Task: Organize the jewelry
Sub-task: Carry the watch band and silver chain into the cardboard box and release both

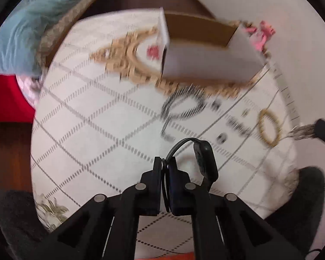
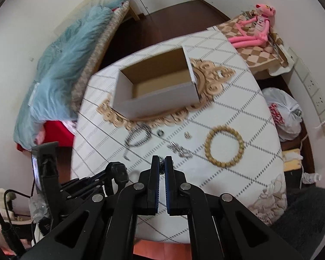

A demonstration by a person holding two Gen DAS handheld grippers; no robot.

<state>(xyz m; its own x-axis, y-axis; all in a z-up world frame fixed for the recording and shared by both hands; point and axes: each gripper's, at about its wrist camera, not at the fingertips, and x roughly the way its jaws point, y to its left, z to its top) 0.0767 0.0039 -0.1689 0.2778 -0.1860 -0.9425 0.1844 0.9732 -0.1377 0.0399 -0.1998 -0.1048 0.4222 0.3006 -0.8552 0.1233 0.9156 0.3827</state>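
Note:
An open white cardboard box point(image 2: 156, 95) stands at the far side of the round table; it also shows in the blurred left wrist view point(image 1: 208, 62). In front of it lie a silver chain point(image 2: 138, 138), a small ring point(image 2: 160, 132), small silver pieces point(image 2: 181, 149) and a wooden bead bracelet point(image 2: 224, 146). My left gripper point(image 1: 165, 164) is shut on the strap of a black watch point(image 1: 205, 160), above the near table. My right gripper point(image 2: 161, 162) is shut on a thin dark chain point(image 2: 161, 165) that hangs between its pads.
The round table wears a white patterned cloth point(image 2: 238, 99) with a gold ornament under the box. A blue blanket on a bed point(image 2: 62, 69) lies left. A pink plush toy point(image 2: 255, 30) sits on a side table at right, with a white bag point(image 2: 283, 112) below.

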